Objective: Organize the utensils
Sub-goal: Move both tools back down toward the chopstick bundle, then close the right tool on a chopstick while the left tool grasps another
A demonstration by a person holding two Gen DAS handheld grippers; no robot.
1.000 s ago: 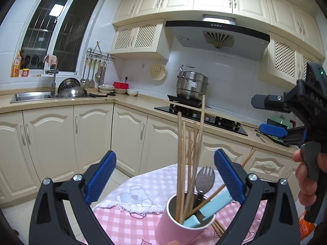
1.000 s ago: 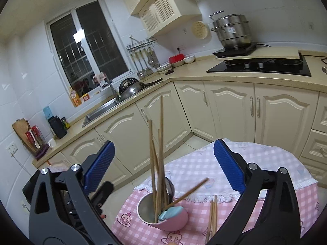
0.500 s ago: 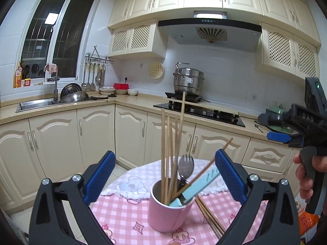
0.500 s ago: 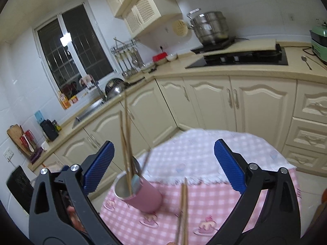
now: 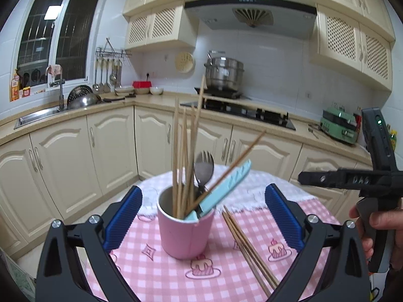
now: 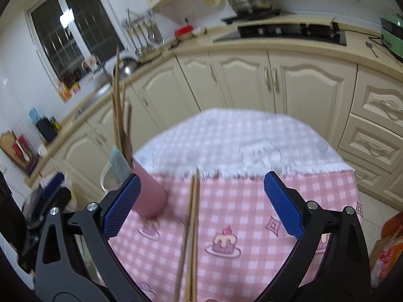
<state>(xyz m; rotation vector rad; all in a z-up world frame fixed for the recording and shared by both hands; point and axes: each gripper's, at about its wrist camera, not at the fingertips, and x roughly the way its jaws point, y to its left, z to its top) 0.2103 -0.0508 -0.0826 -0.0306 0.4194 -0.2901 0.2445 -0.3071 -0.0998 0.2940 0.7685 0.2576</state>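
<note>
A pink cup (image 5: 185, 229) stands on the pink checked tablecloth (image 5: 156, 274). It holds several wooden chopsticks (image 5: 185, 151), a metal spork (image 5: 203, 168) and a light blue utensil (image 5: 224, 187). Loose chopsticks (image 5: 248, 249) lie on the cloth to its right. My left gripper (image 5: 201, 219) is open, level with the cup, empty. My right gripper (image 6: 199, 206) is open and empty above the loose chopsticks (image 6: 191, 229), which point between its fingers; the cup (image 6: 149, 193) is at its left finger. The right gripper's body (image 5: 372, 176) shows at the right in the left wrist view.
The round table's far edge has a white lace border (image 6: 252, 151). Cream cabinets (image 5: 108, 156) and a counter with a sink (image 5: 37, 115), a hob (image 5: 241, 110) and a steel pot (image 5: 224, 73) run behind. An orange bag (image 6: 388, 246) sits right of the table.
The left gripper has drawn back from the cup, which now looks smaller and stands upright on the cloth. The right gripper has swung right and down over the loose chopsticks.
</note>
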